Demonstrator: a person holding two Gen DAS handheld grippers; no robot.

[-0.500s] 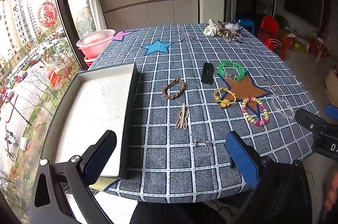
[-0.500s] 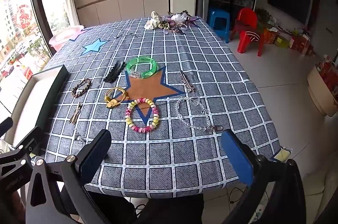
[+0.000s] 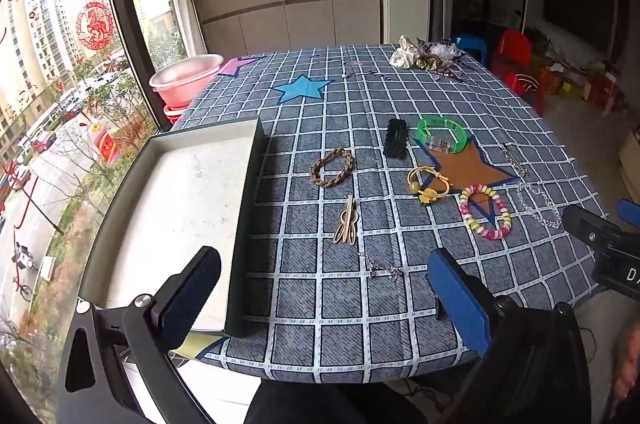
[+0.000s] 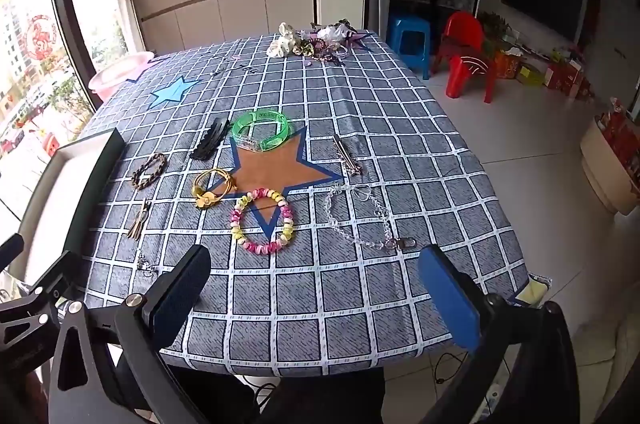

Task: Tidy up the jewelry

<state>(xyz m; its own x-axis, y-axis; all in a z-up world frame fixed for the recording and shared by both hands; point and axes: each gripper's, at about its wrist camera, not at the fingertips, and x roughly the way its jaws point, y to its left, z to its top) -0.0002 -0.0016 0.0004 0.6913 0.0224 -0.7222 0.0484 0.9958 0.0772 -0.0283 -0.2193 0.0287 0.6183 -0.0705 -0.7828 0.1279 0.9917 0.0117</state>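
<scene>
Loose jewelry lies spread over a blue-grey checked tablecloth (image 4: 360,288), none of it in the tray. Items, all flat on the cloth:
- translucent green plastic bangle (image 4: 262,132), at the upper point of an orange star patch (image 4: 276,170);
- black hair clip (image 4: 210,142), just left of the bangle;
- brown braided cord bracelet (image 3: 332,168), between the clip and the tray;
- yellow cord bracelet with yellow charms (image 4: 212,186), at the star's left point;
- pink, yellow and white beaded bracelet (image 4: 262,222), over the star's lower point;
- gold-toned metal hair clip (image 3: 347,222), below the braided bracelet;
- clear bead chain with a metal clasp (image 4: 360,220), right of the beaded bracelet;
- small silver chain (image 3: 380,269), nearest the table edge.

A shallow rectangular tray with dark sides and a white floor (image 3: 180,208) sits at the table's left edge.

The left gripper (image 3: 320,288) hovers over the near edge, fingers spread wide, grasping nothing. The right gripper (image 4: 316,284) does likewise.

A heap of fabric hair ties (image 4: 316,40) occupies the far end.
</scene>
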